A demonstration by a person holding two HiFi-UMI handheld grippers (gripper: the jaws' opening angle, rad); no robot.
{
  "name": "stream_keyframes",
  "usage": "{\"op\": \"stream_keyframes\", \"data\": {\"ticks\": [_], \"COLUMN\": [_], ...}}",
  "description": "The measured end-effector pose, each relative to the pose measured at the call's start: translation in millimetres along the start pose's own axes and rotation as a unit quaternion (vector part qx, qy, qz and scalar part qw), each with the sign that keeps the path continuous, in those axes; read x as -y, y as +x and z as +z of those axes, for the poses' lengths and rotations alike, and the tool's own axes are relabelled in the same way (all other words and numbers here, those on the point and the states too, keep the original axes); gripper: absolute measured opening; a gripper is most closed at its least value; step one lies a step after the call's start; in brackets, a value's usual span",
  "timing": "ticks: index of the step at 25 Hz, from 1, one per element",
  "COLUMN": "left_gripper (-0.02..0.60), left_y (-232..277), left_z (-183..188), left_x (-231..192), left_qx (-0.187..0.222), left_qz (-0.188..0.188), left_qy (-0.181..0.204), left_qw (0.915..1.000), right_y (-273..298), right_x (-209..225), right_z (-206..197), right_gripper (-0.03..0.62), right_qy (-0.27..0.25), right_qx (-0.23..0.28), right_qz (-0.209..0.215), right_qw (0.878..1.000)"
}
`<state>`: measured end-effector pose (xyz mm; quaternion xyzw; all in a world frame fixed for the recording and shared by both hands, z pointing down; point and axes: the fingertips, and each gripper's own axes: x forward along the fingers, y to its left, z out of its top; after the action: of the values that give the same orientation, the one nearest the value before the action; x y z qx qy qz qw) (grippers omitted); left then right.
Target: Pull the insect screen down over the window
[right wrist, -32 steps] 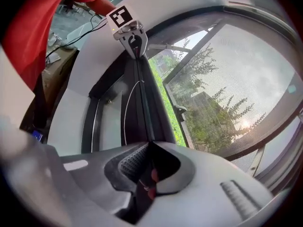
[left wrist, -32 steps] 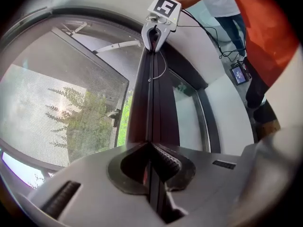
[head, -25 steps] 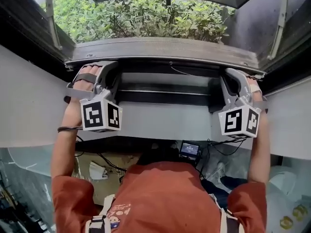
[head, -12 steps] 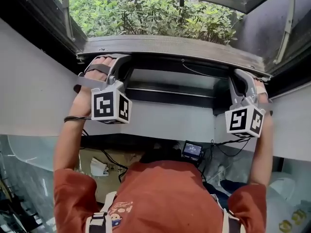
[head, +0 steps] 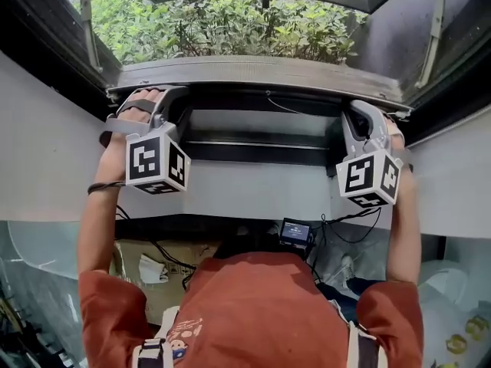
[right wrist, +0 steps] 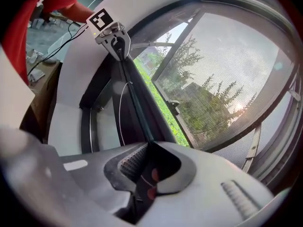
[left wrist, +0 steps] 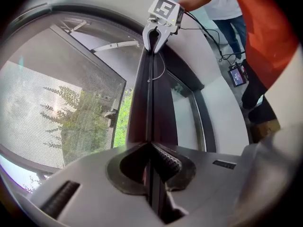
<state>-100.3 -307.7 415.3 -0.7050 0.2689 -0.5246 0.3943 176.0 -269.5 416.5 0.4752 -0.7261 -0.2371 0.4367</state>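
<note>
Gripping insect screen's bottom bar [head: 261, 71]: left tongs [left wrist: 151, 150] and right tongs [right wrist: 143, 155] both clamped on it, near its ends. Pull seems almost done; next, press bar evenly down to sill [head: 261, 139].

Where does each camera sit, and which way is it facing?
Head view: on the person's head, looking down at the screen bar, left gripper, right gripper, both arms, shirt.
Left gripper view: on the left gripper, looking along the bar it clamps toward the right gripper and shirt.
Right gripper view: mirrored, toward the left gripper, arm and shirt.
Shared: both gripper views show bar and mesh.
</note>
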Motion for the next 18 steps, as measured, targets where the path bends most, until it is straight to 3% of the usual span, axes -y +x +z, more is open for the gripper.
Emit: {"op": "stream_keyframes", "data": {"ticks": [7, 12, 18], "left_gripper": [0.023, 0.023, 0.025], "left_y": [1.6, 1.0, 0.4], "left_z": [3.9, 3.5, 5.2], "left_x": [-0.1, -0.3, -0.3], "left_qx": [-0.012, -0.013, -0.005], "left_qz": [0.000, 0.024, 0.035], "left_qy": [0.005, 0.004, 0.007], "left_qw": [0.9999, 0.9996, 0.9993], "right_y": [-0.8, -1.3, -2.9], "right_x": [4.7, 6.5, 5.6], "right_z": [-1.4, -0.8, -3.3], "right_gripper": [0.057, 0.058, 0.058], "right_qy": [0.057, 0.047, 0.022], "right_qx": [0.035, 0.046, 0.043], "right_qz": [0.031, 0.007, 0.016], "right_qw": [0.997, 0.998, 0.999]}}
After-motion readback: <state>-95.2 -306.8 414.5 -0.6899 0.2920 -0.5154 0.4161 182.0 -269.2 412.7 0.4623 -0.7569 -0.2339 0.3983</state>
